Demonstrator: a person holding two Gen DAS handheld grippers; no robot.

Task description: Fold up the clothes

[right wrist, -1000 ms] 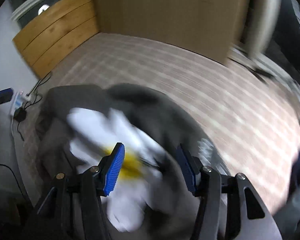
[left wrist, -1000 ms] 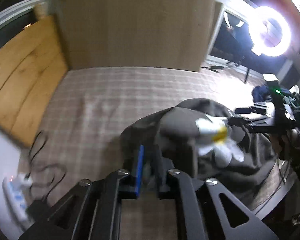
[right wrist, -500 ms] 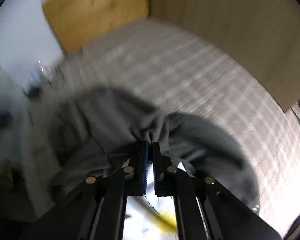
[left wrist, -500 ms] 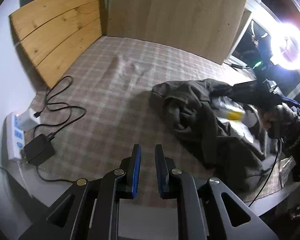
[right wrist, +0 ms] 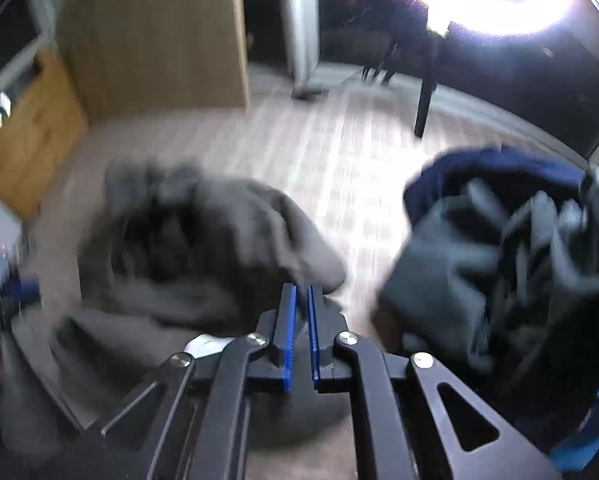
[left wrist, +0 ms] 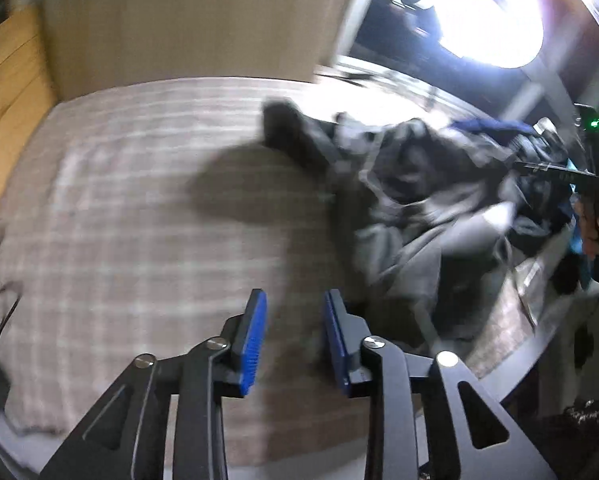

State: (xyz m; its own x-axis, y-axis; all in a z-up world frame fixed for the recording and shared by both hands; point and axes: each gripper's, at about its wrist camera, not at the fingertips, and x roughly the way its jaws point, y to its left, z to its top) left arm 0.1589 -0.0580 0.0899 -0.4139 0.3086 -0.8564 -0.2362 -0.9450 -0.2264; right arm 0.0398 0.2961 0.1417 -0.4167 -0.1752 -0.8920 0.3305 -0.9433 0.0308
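Observation:
A dark grey garment (left wrist: 403,184) lies crumpled on the plaid cloth (left wrist: 139,208), to the right in the left wrist view. My left gripper (left wrist: 295,312) is open and empty, above the cloth just left of the garment's near edge. In the blurred right wrist view the garment (right wrist: 203,248) bulges at the left. My right gripper (right wrist: 301,300) has its blue pads nearly together at the garment's edge; a pinched fold seems to sit between them. The right gripper also shows at the far right of the left wrist view (left wrist: 555,172).
A pile of dark blue and grey clothes (right wrist: 511,240) sits at the right. A wooden board (left wrist: 179,20) stands behind the cloth, with a lighter wood panel (left wrist: 7,80) at the left. A bright ring light (left wrist: 495,20) glares at the back right. A black stand pole (right wrist: 425,100) rises behind.
My left gripper has opened and swung right toward the garment. My right gripper has dragged the garment's edge back and turned toward the clothes pile.

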